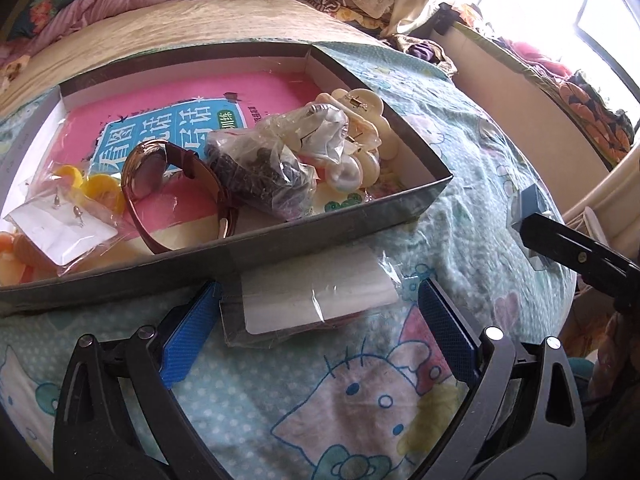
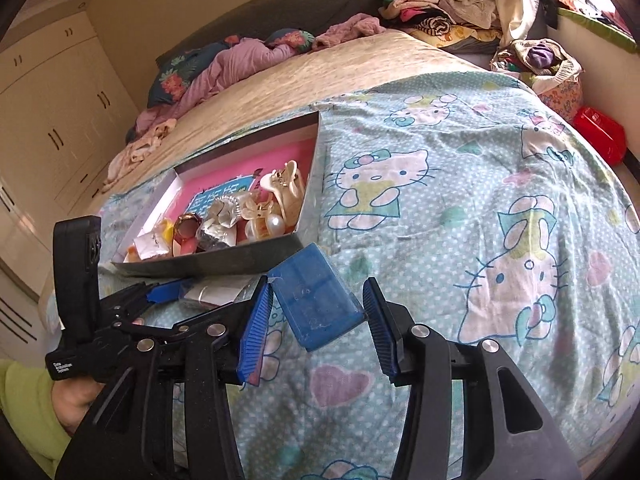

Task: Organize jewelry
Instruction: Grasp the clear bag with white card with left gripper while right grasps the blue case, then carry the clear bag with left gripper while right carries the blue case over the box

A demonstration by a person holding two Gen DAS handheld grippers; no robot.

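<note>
My left gripper [image 1: 320,286] is open and straddles a clear-wrapped white card packet [image 1: 312,300] lying on the bedsheet just in front of the grey cardboard box [image 1: 280,240]. The box holds a brown-strapped watch [image 1: 148,168], a bag of dark beads [image 1: 256,176], cream hair claws [image 1: 360,120], a large pearl [image 1: 348,172] and carded earrings [image 1: 60,220]. My right gripper [image 2: 317,281] is shut on a small blue plastic case [image 2: 316,304], tilted and lifted off the sheet, to the right of the box [image 2: 208,260]. The other gripper [image 2: 168,292] shows beside it.
A cartoon-cat bedsheet [image 2: 440,208] covers the near half of the bed, with a beige cover [image 2: 300,76] behind. Clothes are piled at the headboard [image 2: 432,4]. A pink book [image 1: 248,92] lines the box bottom. A person's hand and green sleeve [image 2: 28,404] are at lower left.
</note>
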